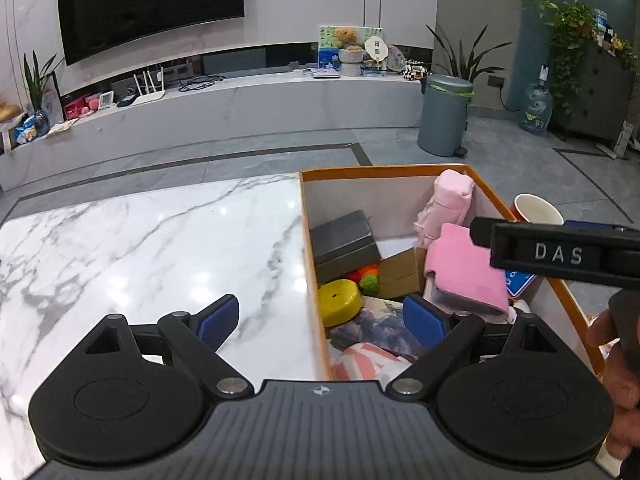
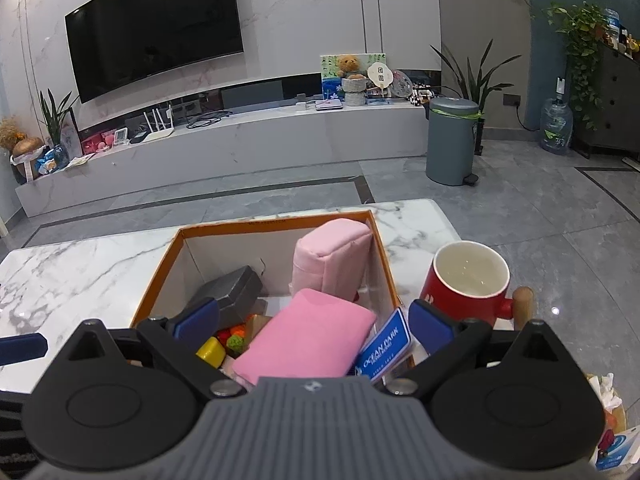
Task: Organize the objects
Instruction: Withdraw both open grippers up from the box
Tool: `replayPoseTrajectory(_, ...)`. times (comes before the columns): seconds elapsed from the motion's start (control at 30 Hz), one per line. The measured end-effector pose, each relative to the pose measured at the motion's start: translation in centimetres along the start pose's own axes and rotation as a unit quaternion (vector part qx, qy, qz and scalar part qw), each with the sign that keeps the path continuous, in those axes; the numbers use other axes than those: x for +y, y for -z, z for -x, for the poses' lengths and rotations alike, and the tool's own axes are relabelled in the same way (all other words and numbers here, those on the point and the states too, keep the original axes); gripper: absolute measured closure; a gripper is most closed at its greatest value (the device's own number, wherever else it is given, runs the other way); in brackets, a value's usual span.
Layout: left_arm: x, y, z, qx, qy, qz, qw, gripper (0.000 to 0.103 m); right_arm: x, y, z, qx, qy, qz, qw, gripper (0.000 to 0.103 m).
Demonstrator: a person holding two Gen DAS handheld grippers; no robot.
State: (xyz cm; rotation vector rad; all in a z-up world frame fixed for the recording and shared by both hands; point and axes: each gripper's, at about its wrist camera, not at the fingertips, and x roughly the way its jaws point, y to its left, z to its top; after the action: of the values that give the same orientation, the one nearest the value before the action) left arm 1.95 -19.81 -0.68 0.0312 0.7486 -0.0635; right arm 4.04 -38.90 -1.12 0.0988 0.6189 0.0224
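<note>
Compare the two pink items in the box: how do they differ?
The pink pouch stands upright against the far right wall of the box; the pink cloth lies tilted on top of the other items, nearer the camera. The pouch is puffy and boxy with stitched seams; the cloth is flat and smooth, like a folded pad. The pouch is a paler pink, the cloth a stronger pink. Both are soft, pink and inside the box, and neither is gripped.

Both wrist views look down, close over the box.
</note>
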Motion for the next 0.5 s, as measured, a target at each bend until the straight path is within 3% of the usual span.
replayPoseTrajectory(0.27,-1.3,1.0,-0.6,0.011,0.008,-0.008,0.9999,0.0,-0.1,2.1,1.3,-0.006,0.008,0.005,1.0,0.002)
replayPoseTrajectory(0.5,-2.1,1.7,-0.4,0.012,-0.018,-0.042,0.9989,0.0,-0.2,3.9,2.6,-0.01,-0.001,0.006,1.0,0.002)
